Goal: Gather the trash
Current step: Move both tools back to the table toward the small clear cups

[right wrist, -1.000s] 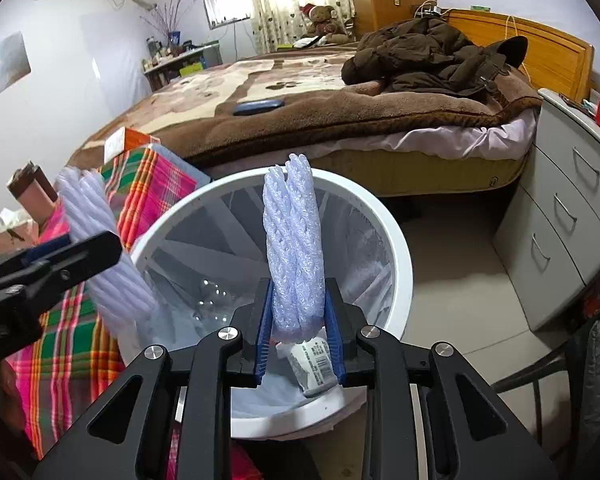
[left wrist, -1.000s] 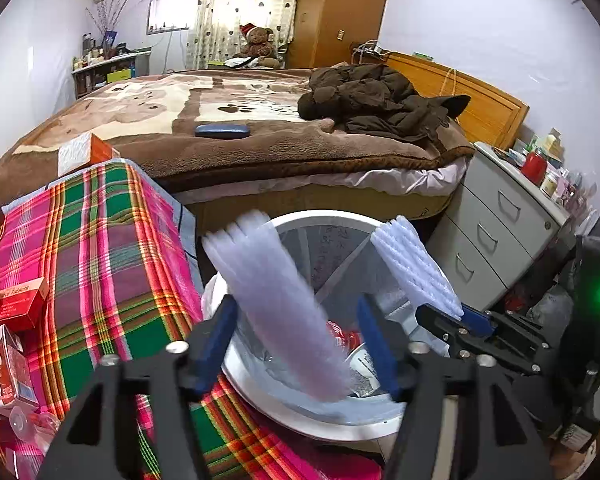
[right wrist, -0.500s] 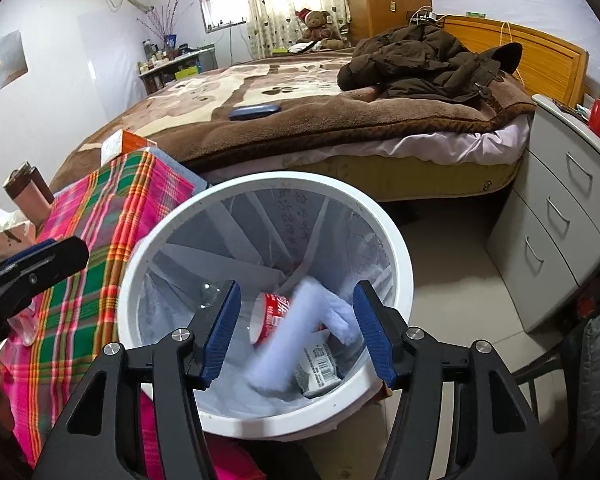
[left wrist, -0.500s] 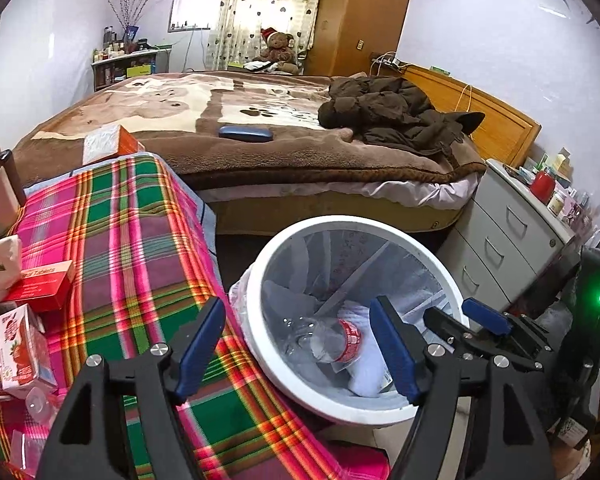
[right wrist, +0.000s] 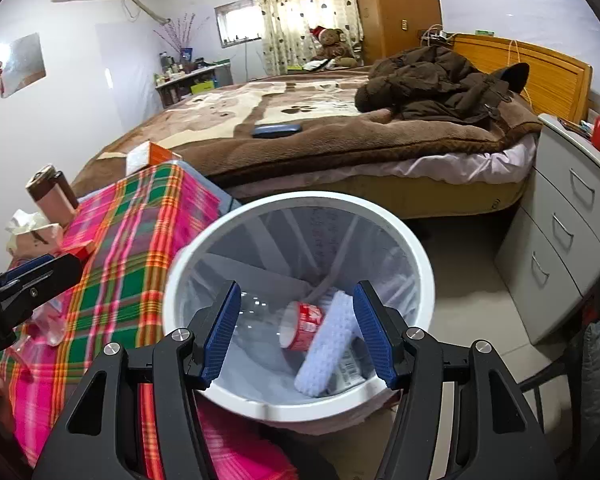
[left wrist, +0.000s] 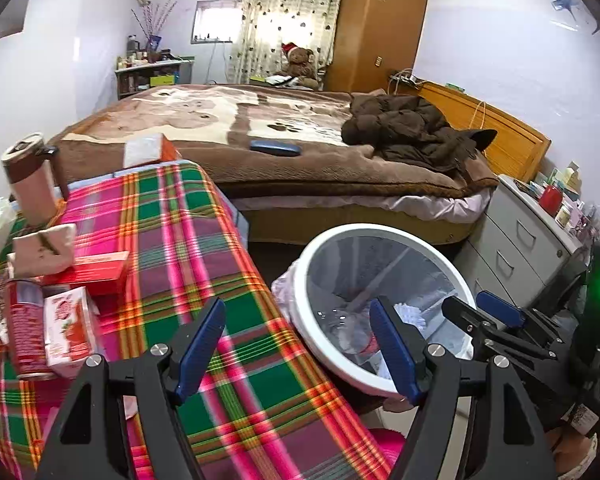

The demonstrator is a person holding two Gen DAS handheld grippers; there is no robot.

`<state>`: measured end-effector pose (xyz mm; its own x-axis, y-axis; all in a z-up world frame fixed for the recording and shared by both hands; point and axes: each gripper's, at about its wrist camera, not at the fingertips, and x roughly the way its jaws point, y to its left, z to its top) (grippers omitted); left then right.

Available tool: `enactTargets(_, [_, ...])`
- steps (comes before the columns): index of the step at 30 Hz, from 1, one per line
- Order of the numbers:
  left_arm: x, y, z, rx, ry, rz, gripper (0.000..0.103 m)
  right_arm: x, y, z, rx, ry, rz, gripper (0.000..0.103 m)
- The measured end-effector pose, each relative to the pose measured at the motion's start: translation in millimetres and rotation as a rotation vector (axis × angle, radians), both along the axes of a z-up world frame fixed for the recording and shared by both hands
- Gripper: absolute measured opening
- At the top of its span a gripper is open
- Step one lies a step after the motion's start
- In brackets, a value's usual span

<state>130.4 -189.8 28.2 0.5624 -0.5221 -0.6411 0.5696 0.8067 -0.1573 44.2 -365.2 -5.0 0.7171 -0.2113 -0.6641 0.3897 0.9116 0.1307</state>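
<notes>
A white-rimmed trash bin (left wrist: 312,256) (right wrist: 420,264) lined with a clear bag stands on the floor beside the plaid-covered table (left wrist: 180,240). Inside lie a white foam net sleeve (right wrist: 328,344), a clear bottle with a red label (right wrist: 304,320) and a small printed wrapper. My right gripper (right wrist: 297,286) hovers open over the bin, nothing between its blue pads. My left gripper (left wrist: 296,306) is open and empty above the table's edge next to the bin. On the table's left stand a red can (left wrist: 24,328), a juice carton (left wrist: 68,324) and a red box (left wrist: 96,272).
A tissue pack (left wrist: 44,248) and a pink tumbler (left wrist: 30,176) sit at the table's far left, crumpled clear plastic (right wrist: 52,324) near its front. A bed (left wrist: 300,168) with a brown jacket lies behind. Grey drawers (right wrist: 560,240) stand right of the bin.
Both grippers opened and let go of their foam net sleeves, which fell into the bin. My left gripper has swung left from above the bin toward the table.
</notes>
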Motion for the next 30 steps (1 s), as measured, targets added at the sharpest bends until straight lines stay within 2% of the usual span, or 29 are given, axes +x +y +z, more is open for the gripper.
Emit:
enactTargets(6, [-3.8,24.7,4.7,-0.017,-0.008,0.031,0.076,0.4,18.7,6.4,-0.007,-0.030,0.037,0.060])
enactTargets(15, [-10.2,78.6,7.2,-0.023,-0.037,0.134,0.076,6.9,50.8,11.4,-0.001,-0.069,0.116,0.060])
enactTargets(30, [-14.6,161.7,-13.3,-0.023,0.012,0.290,0.079,34.5,111.2,6.4,0.016,-0.074,0.276,0.063])
